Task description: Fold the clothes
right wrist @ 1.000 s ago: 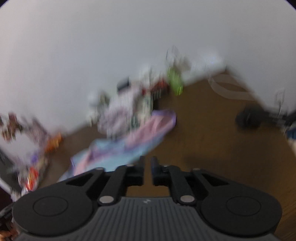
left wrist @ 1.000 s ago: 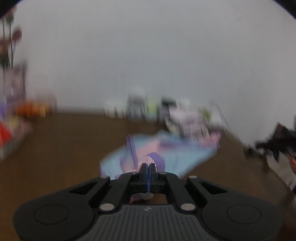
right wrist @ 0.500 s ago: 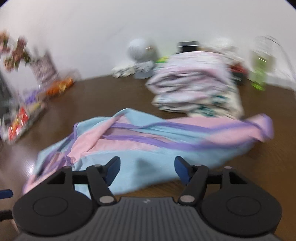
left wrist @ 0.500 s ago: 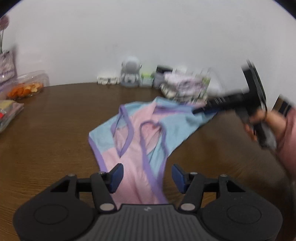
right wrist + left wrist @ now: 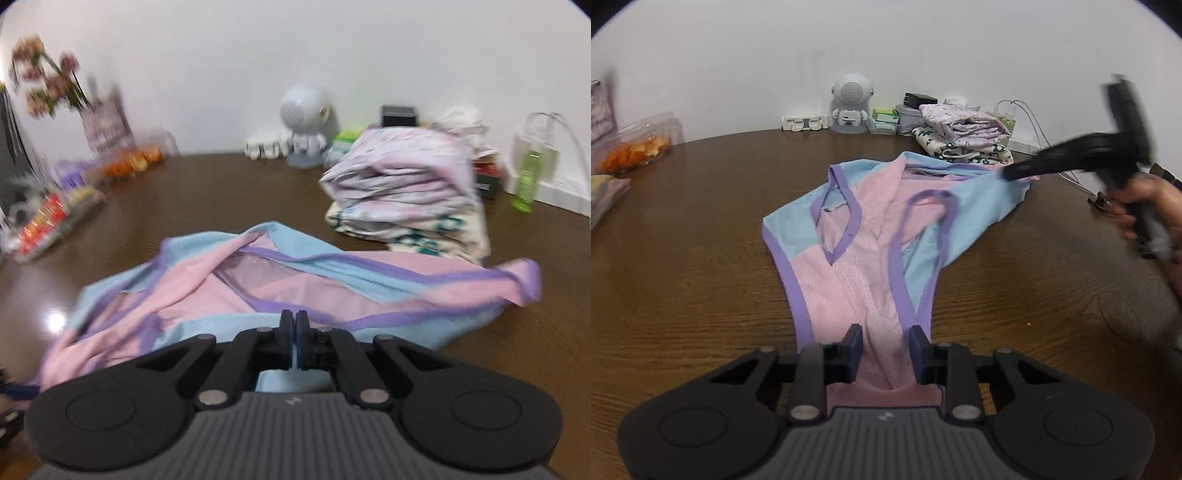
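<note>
Pink mesh with sky-blue panels and purple binding: that is the sleeveless top (image 5: 871,236), spread crumpled in the middle of the brown wooden surface (image 5: 683,266), armholes and neckline gaping, no crease laid in it yet. At about one o'clock from it sits a stack of folded clothes (image 5: 964,134), which I take as earlier pieces finished; this top looks barely started, at the stage of being gripped at two ends so it can be pulled flat. Every fold on it is left to do.

From the left wrist view, the left hand-held gripper (image 5: 884,352) straddles the near pink end of the top, its blue pads closing with cloth bunched between them but not yet pinched. That view also catches the right hand-held gripper (image 5: 1019,171) at two o'clock, a blurred dark shape held by a person's hand (image 5: 1141,206), its tip at the far blue corner of the garment.

The right wrist view settles what the other leaves blurred: the right jaws are pressed together on the blue edge with its purple trim. It alone shows a green bottle (image 5: 532,173) at two o'clock and pink flowers (image 5: 48,81) at ten o'clock. The speaker figure (image 5: 304,125) by the wall appears in both.
</note>
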A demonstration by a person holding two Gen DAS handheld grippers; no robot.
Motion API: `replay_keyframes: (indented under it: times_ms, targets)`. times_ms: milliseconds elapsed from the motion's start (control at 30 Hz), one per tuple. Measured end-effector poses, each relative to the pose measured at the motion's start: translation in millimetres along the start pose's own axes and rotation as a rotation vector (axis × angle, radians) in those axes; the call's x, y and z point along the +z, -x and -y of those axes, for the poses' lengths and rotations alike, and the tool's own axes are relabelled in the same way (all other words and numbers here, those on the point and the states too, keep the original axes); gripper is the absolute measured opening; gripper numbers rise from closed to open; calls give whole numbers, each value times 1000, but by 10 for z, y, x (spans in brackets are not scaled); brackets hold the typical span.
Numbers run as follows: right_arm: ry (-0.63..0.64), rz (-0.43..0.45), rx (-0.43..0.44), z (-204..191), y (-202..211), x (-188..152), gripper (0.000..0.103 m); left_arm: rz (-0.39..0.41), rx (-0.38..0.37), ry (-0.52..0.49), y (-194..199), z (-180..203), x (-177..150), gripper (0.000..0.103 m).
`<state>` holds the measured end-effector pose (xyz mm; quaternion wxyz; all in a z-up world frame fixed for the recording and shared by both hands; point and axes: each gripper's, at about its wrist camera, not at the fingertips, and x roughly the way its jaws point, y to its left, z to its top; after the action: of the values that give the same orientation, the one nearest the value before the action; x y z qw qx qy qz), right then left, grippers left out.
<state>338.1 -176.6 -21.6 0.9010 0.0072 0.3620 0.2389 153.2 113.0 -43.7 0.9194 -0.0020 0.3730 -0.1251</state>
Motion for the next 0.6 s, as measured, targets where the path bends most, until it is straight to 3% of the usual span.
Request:
replay_keyframes:
  times_ms: [133, 333, 400, 467, 533, 600]
  targets:
    - [-4, -39, 4, 161, 459, -320, 1, -12, -13, -16, 37, 34, -38, 25]
    - [25, -160, -137, 312, 795, -847, 1, -39, -122, -37, 185, 172, -115, 27]
    - [11, -163, -167, 386, 891, -927, 1, -21, -147, -52, 271, 211, -101, 32]
    - [-1, -148, -200, 445, 1002, -959, 1, 7, -162, -65, 368, 234, -66, 44]
    - [-19, -134, -227, 500, 1084, -972, 2, 32, -140, -74, 398, 225, 13, 49]
    - [-57, -113, -242, 557, 1150, -991, 12, 35, -113, -69, 356, 200, 102, 53]
